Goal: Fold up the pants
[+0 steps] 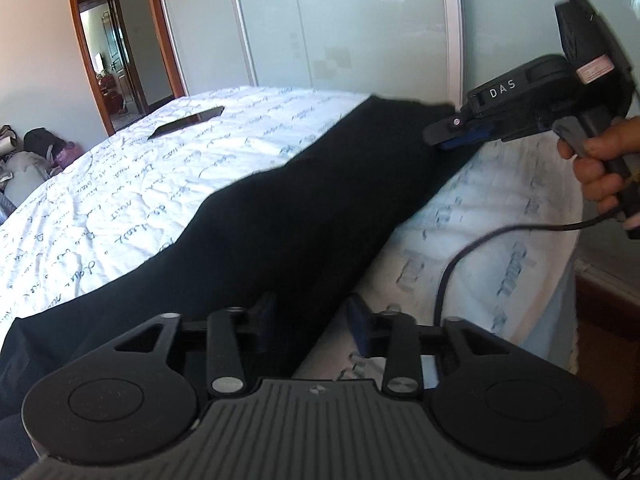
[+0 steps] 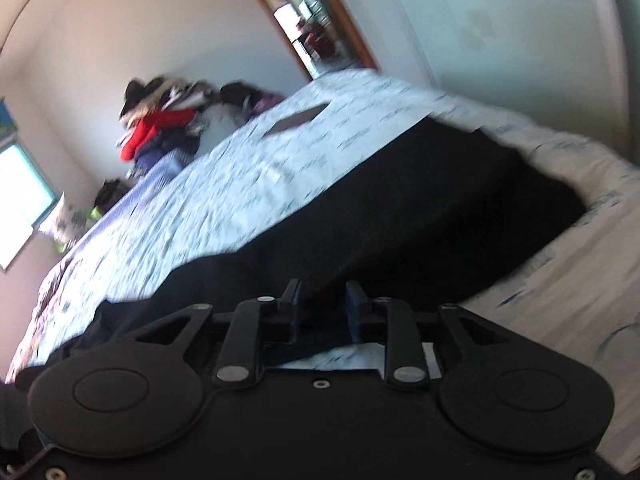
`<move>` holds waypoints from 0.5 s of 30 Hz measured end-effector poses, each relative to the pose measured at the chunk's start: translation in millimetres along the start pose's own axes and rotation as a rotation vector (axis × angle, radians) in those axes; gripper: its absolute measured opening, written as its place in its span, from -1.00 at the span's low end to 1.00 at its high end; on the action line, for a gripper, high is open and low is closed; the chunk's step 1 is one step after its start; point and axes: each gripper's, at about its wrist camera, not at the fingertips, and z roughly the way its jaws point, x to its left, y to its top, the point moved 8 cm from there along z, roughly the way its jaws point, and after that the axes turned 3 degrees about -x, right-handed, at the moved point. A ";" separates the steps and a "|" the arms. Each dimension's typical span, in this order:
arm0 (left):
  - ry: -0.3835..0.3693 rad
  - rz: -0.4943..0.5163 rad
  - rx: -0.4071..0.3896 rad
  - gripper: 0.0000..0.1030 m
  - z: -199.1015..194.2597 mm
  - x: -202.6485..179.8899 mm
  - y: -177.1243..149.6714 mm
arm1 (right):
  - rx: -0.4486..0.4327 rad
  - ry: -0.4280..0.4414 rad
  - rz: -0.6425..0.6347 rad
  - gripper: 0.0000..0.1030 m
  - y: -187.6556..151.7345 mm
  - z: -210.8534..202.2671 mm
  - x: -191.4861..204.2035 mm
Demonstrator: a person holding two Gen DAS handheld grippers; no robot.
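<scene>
The black pants (image 1: 280, 216) lay in a long smooth strip along the bed (image 1: 120, 200) edge. Both the left gripper (image 1: 310, 318) and the right gripper (image 2: 322, 300) stood parted over the cloth, gripping nothing.

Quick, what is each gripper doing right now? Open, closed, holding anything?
Left gripper: open, black pants between its fingers, not pinched.
Right gripper: partly open over the pants; whether it grips the cloth cannot be told.

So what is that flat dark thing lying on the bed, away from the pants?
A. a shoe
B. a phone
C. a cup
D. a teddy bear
B: a thin, flat, dark phone lies on the bed's white printed sheet, apart from the black pants.
</scene>
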 end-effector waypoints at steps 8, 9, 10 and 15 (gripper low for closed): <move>0.024 -0.144 -0.031 -0.01 21.8 12.7 27.1 | -0.074 -0.102 0.201 -0.41 37.9 17.3 -75.6; 0.032 -0.146 -0.022 -0.01 27.7 13.2 27.1 | -0.075 -0.086 0.246 -0.41 38.0 21.7 -80.4; 0.033 -0.147 -0.010 -0.01 33.1 13.1 26.1 | -0.082 -0.077 0.277 -0.41 38.2 24.8 -83.5; 0.042 -0.147 0.018 0.00 42.9 13.7 22.5 | -0.155 -0.083 0.232 -0.88 44.2 9.0 -73.0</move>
